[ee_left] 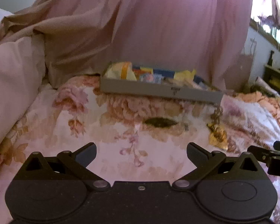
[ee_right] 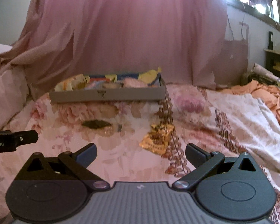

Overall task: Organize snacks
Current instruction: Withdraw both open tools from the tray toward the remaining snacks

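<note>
Left claw (ee_left: 141, 150) spread wide, floral bedspread (ee_left: 69, 123), pink curtain (ee_left: 168, 28), perhaps daylit window (ee_left: 267, 15)

A shallow grey box (ee_right: 106, 94) lies flat on the flowered bed, filled with mixed snack packets (ee_right: 110, 83) in yellow, orange, blue and pink, too blurred to tell apart. Nearer, well apart from the box, lie a dark oval packet (ee_right: 96, 124) and, to its right, a crinkled golden packet (ee_right: 157, 139).
</note>
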Available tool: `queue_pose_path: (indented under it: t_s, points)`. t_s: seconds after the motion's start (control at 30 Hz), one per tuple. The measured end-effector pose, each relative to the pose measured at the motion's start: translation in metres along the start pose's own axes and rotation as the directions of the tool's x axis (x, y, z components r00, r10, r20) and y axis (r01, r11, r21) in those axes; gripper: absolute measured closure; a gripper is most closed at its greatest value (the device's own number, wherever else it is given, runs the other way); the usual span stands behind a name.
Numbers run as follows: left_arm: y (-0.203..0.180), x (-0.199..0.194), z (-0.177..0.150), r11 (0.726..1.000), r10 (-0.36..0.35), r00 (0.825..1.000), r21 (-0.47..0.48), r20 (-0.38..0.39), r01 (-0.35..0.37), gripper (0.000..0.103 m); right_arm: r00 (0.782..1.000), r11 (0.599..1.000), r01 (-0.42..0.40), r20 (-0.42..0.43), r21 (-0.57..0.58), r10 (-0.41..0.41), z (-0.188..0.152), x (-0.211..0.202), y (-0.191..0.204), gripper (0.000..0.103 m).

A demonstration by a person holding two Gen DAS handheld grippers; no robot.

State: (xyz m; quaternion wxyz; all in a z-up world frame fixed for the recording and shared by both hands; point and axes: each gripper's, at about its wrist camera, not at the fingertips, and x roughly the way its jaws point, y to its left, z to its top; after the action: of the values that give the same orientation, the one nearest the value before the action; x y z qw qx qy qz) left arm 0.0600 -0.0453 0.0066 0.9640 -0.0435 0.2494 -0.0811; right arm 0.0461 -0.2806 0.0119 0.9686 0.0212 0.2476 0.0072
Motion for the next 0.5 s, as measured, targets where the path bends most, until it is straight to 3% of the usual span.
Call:
queue_pose_path:
  t_s: [0.5]
  points:
    - [0.002,0.033,-0.003,0.998,0.000,0.997,0.068,-0.080,0.006,0.001,0.994,1.000,-0.005,-0.114,-0.006,0.005,-0.011,0.026,0.003,0.000]
